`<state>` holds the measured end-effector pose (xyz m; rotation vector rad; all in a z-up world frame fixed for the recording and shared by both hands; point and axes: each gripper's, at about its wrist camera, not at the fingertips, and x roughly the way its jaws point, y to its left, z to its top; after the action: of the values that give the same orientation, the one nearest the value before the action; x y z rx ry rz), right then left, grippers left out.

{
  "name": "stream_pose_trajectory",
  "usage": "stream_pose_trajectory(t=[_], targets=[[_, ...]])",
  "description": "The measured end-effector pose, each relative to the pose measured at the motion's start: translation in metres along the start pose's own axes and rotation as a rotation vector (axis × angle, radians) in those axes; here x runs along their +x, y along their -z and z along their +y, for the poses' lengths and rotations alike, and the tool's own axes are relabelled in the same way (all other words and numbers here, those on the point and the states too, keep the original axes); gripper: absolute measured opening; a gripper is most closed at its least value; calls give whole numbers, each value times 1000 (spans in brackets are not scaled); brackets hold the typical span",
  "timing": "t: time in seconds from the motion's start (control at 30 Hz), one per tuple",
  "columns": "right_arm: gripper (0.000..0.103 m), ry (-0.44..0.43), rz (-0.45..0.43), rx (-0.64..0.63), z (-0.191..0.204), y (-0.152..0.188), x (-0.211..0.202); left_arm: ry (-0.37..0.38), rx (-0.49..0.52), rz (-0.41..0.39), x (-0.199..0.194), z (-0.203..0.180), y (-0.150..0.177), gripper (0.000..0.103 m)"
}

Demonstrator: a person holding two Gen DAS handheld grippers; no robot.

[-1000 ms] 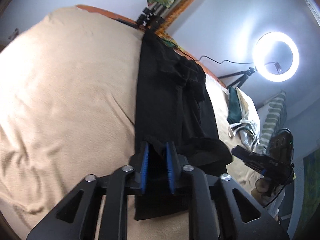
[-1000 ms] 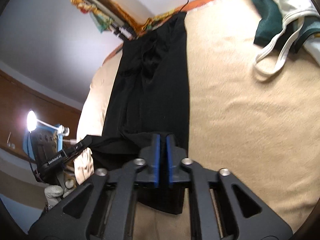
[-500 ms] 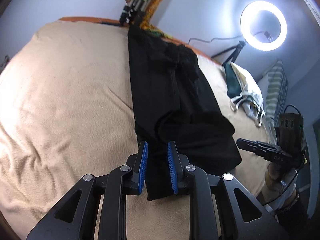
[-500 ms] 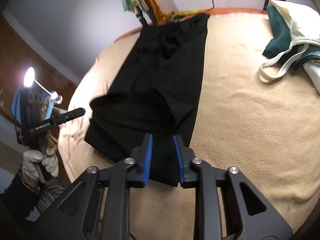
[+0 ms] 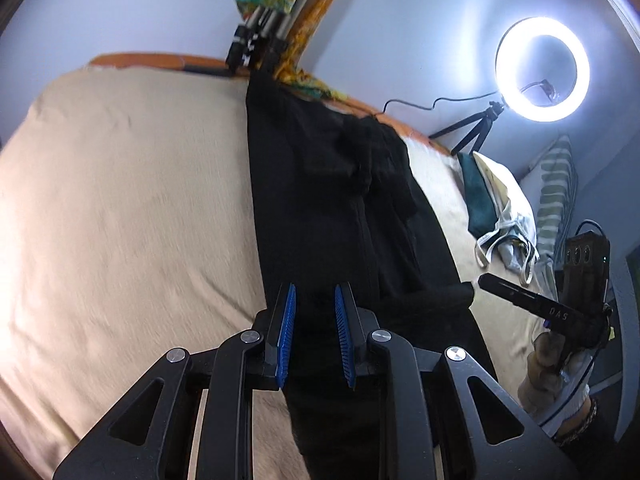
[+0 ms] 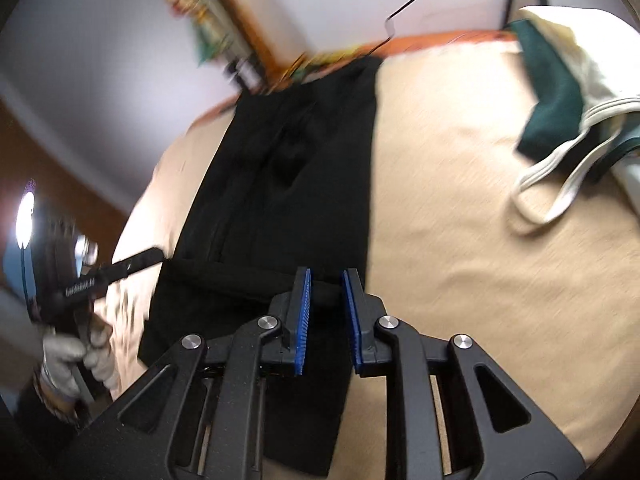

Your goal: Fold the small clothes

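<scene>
Left wrist view first: a black garment (image 5: pixel 320 200) is laid out lengthwise down the middle of a beige blanket (image 5: pixel 120 200), running from the blanket's far edge right up to the near edge. It's pretty crumpled around the middle, and the near end is pulled up into a ridge that runs across it instead of lying flat.

That ridge is where both tools are found. The left gripper (image 5: pixel 315 288) is pointed down at the near left corner of the garment. Its blue pads are set a narrow gap apart and that gap is filled with black cloth. Black on black though, so whether the cloth is actually pinched can't be told.

From the right wrist view, the right gripper (image 6: pixel 327 276) is seen at the other end of the ridge. Its jaws have just been closing, and a bunched roll of the black cloth is squeezed between the pads, which are kept a little apart by it. The left tool can also be spotted there off to the side, gripped by a gloved hand (image 6: pixel 76 356), with its tip at the garment's edge.

Further out, a pile of green and white clothes (image 6: pixel 560 112) is dumped near the blanket's far right corner, well apart from the garment. A lit ring light (image 5: pixel 542 68) on a small tripod is set up beyond that same corner, against the wall.
</scene>
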<state>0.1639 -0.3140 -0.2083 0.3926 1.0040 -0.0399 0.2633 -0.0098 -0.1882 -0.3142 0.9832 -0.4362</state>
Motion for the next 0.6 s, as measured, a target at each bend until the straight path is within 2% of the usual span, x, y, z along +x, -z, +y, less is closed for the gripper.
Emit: stream_pose_trajectory(t=[0.13, 0.2, 0.4, 0.43, 0.47, 0.5, 0.57, 0.6], targets=[[24, -1, 16, -74, 0, 1, -7, -27, 49, 5, -5, 5, -3, 18], [27, 7, 21, -96, 1, 1, -6, -33, 35, 9, -6, 13, -5, 18], [28, 38, 30, -109, 0, -13, 5, -35, 30, -1, -4, 20, -23, 18], [28, 43, 30, -115, 0, -17, 7, -37, 31, -3, -3, 20, -27, 22], [34, 49, 27, -119, 1, -23, 9, -40, 31, -6, 0, 20, -33, 28], [45, 55, 21, -122, 1, -29, 12, -40, 31, -12, 1, 20, -38, 37], [52, 58, 4, -124, 0, -41, 16, -40, 33, -25, 8, 22, -50, 39], [52, 54, 3, -113, -3, -50, 21, -41, 34, -25, 12, 23, -56, 39]])
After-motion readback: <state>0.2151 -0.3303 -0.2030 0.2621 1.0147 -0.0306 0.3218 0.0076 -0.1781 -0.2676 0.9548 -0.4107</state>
